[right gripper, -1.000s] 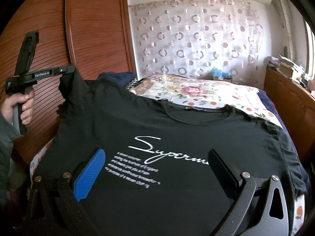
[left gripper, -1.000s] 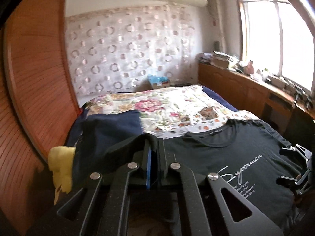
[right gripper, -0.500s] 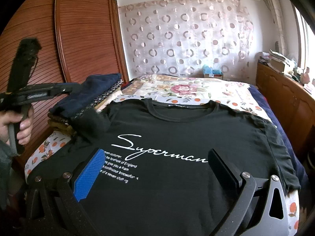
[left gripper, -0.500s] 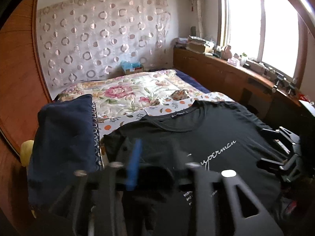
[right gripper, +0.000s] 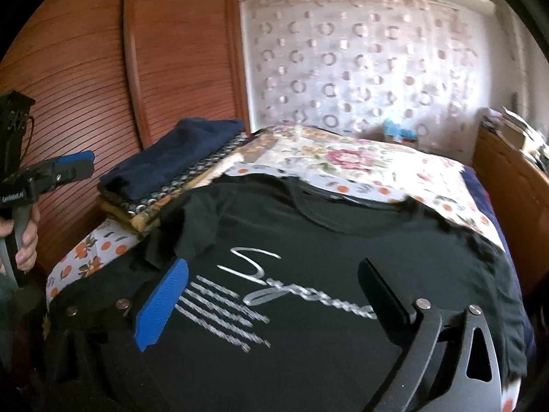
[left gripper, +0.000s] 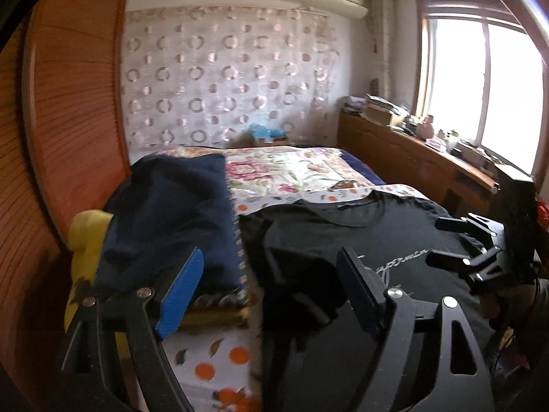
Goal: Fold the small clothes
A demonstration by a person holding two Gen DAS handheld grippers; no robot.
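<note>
A black T-shirt (right gripper: 343, 247) with white "Superman" lettering lies face up on the bed (left gripper: 219, 353). Its left sleeve (right gripper: 199, 226) is folded in over the chest. My left gripper (left gripper: 271, 274) hovers at the shirt's left edge; its jaws are opening, and the sleeve (left gripper: 295, 267) lies loose below them, not pinched. From the right wrist view a hand holds the left gripper (right gripper: 82, 166) left of the bed. My right gripper (right gripper: 274, 285) hangs over the lettering, jaws wide and closing slightly, holding nothing. It also shows at the shirt's right side as the right gripper (left gripper: 441, 242).
A pile of folded clothes (left gripper: 171, 213) with a navy piece on top sits left of the shirt, a yellow item (left gripper: 85, 240) beside it. A wooden slatted wardrobe (right gripper: 85, 68) stands along the left. A cluttered wooden sideboard (left gripper: 411, 158) runs under the window on the right.
The left gripper went from shut on the raised left sleeve to open. The sleeve now lies folded over the chest, and the left gripper has drawn back toward the folded pile.
</note>
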